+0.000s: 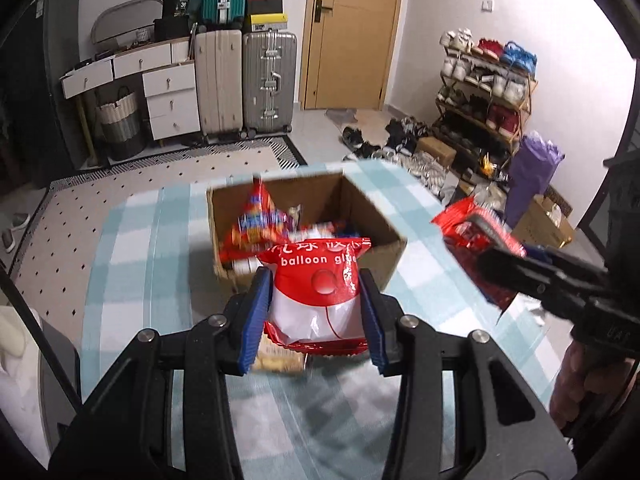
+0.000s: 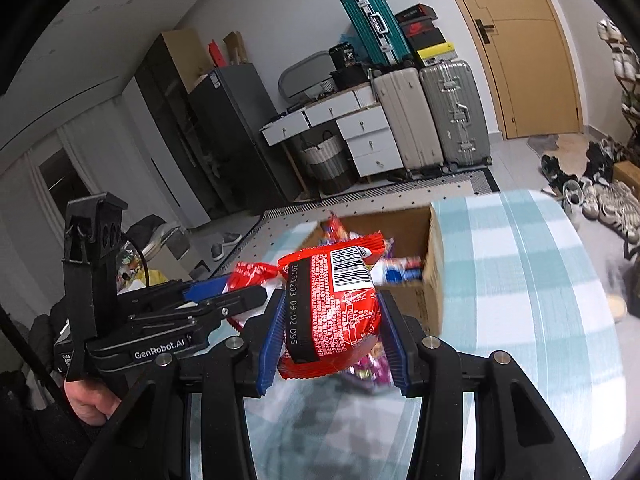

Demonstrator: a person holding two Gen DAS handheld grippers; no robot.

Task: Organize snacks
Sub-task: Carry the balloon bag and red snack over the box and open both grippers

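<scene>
My left gripper (image 1: 316, 280) is shut on a red and white bag (image 1: 320, 292) printed "balloon glue", held above the checked table (image 1: 160, 280). Just beyond stands an open cardboard box (image 1: 384, 220) with several snack packs (image 1: 260, 224) inside. My right gripper (image 2: 332, 300) is shut on a red packet (image 2: 336, 312) with a barcode, and it hangs near the box (image 2: 434, 264). In the left wrist view the right gripper (image 1: 496, 258) and its red packet (image 1: 472, 228) are at the right. The left gripper (image 2: 240, 292) shows at the left of the right wrist view.
A beige snack pack (image 1: 280, 360) and a purple packet (image 2: 372, 372) lie on the table under the grippers. Suitcases (image 1: 244, 80), white drawers (image 1: 168, 96), a wooden door (image 1: 348, 32) and a shoe rack (image 1: 488, 92) line the room behind. A hand (image 2: 88, 404) grips the left tool.
</scene>
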